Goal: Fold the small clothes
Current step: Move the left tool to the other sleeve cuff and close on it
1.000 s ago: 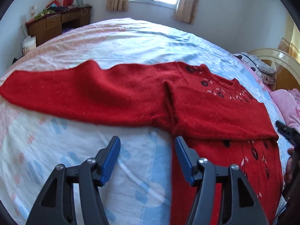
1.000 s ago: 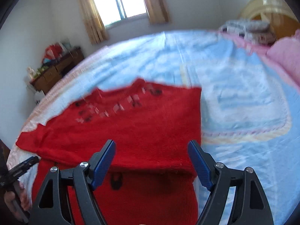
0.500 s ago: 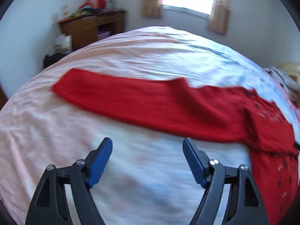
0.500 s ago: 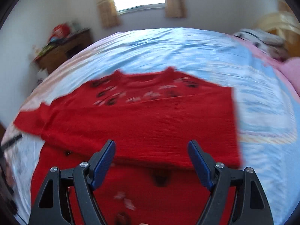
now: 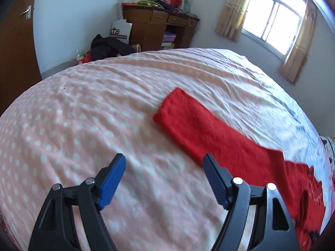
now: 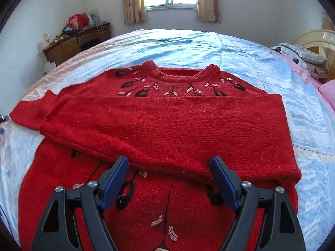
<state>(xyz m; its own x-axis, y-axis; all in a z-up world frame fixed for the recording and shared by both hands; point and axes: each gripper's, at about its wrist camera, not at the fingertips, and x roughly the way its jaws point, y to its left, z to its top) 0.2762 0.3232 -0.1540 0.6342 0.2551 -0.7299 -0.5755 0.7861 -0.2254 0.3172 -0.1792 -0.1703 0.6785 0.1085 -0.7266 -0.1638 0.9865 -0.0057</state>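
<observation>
A red knitted sweater (image 6: 167,125) with black and pink embroidery lies flat on the bed, neck away from me. One sleeve is folded across its chest. The other sleeve (image 5: 201,129) stretches out flat over the pink dotted sheet in the left wrist view, its cuff end far from the body. My left gripper (image 5: 164,163) is open and empty, hovering just short of that sleeve, with its right finger near the sleeve's edge. My right gripper (image 6: 168,167) is open and empty above the sweater's lower front, at the folded sleeve's near edge.
The bed (image 5: 83,125) has a pink dotted sheet on the left and a blue patterned one (image 6: 303,125) on the right. A wooden desk (image 5: 159,29) and dark bags stand past the bed. Pillows (image 6: 303,56) and a headboard are at the right.
My left gripper has swung left along the outstretched sleeve toward its cuff. My right gripper has shifted to face the sweater squarely. Both stayed open.
</observation>
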